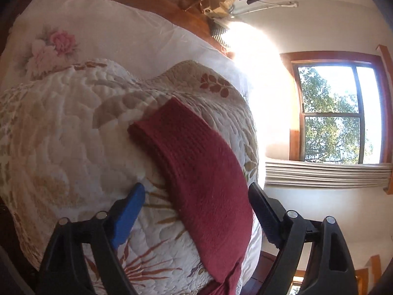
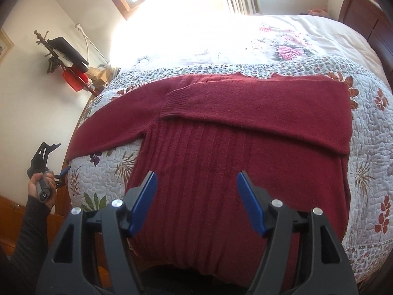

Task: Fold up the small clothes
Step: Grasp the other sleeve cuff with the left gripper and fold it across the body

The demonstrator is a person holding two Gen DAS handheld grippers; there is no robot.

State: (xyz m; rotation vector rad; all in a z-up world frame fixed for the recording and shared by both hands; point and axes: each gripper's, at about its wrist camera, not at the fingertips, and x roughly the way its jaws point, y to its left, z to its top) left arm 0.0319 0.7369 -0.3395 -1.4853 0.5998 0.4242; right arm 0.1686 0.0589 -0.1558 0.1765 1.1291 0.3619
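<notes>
A dark red knit sweater [image 2: 221, 152] lies flat on the quilted floral bedspread [image 2: 368, 147]. One sleeve [image 2: 258, 108] is folded across the chest. The other sleeve [image 2: 110, 125] stretches out to the bed's left edge. My right gripper [image 2: 197, 174] hovers open over the ribbed lower body, with nothing between its fingers. My left gripper [image 1: 196, 196] is open at the bed's edge, and the outstretched sleeve [image 1: 196, 159] runs between its spread fingers without being pinched. In the right wrist view the left gripper [image 2: 61, 158] shows at far left, held by a hand [image 2: 41, 182].
The bed has a wooden headboard [image 2: 363, 12] and a white floral duvet [image 1: 98, 36] beyond the quilt. A window [image 1: 339, 115] with a bunched curtain [image 1: 326, 174] throws strong glare on the bed. A coat stand [image 2: 66, 59] with bags stands by the wall.
</notes>
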